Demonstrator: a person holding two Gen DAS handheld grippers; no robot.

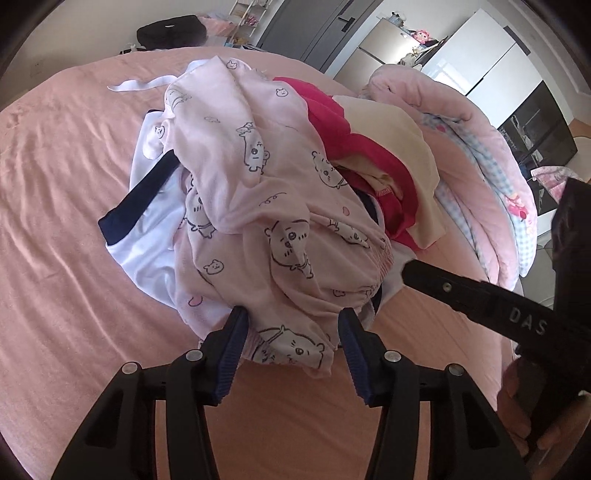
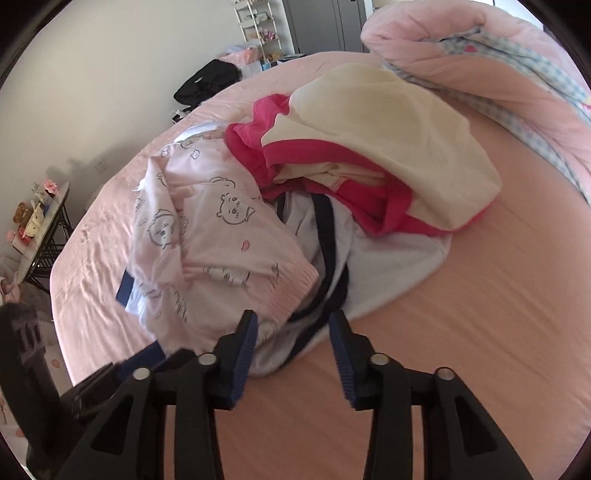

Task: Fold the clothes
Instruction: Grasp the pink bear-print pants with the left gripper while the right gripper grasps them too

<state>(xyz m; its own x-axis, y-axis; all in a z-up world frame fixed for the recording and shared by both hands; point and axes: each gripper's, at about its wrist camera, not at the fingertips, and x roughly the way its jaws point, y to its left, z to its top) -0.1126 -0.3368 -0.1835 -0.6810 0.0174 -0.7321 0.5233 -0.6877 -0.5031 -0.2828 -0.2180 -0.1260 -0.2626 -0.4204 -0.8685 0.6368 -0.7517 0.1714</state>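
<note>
A heap of clothes lies on the pink bed (image 1: pixel 55 221). A pale pink bear-print garment (image 1: pixel 258 184) (image 2: pixel 207 236) lies on top, beside a magenta piece (image 1: pixel 340 136) (image 2: pixel 295 155), a cream piece (image 1: pixel 391 147) (image 2: pixel 388 140) and a white one with navy trim (image 1: pixel 147 229) (image 2: pixel 388 266). My left gripper (image 1: pixel 291 332) stands open at the heap's near edge, a flap of the bear-print garment lying between its pads. My right gripper (image 2: pixel 295 332) is open too, straddling the white garment's navy-trimmed hem. One of its black fingers (image 1: pixel 443 291) reaches the heap from the right.
A rolled pink quilt (image 1: pixel 480 166) (image 2: pixel 498 74) lies along the bed's right side. A black bag (image 1: pixel 170 31) (image 2: pixel 207 81) sits past the far end. A side table with toys (image 2: pixel 40 214) stands left of the bed. Bare sheet lies in front of the heap.
</note>
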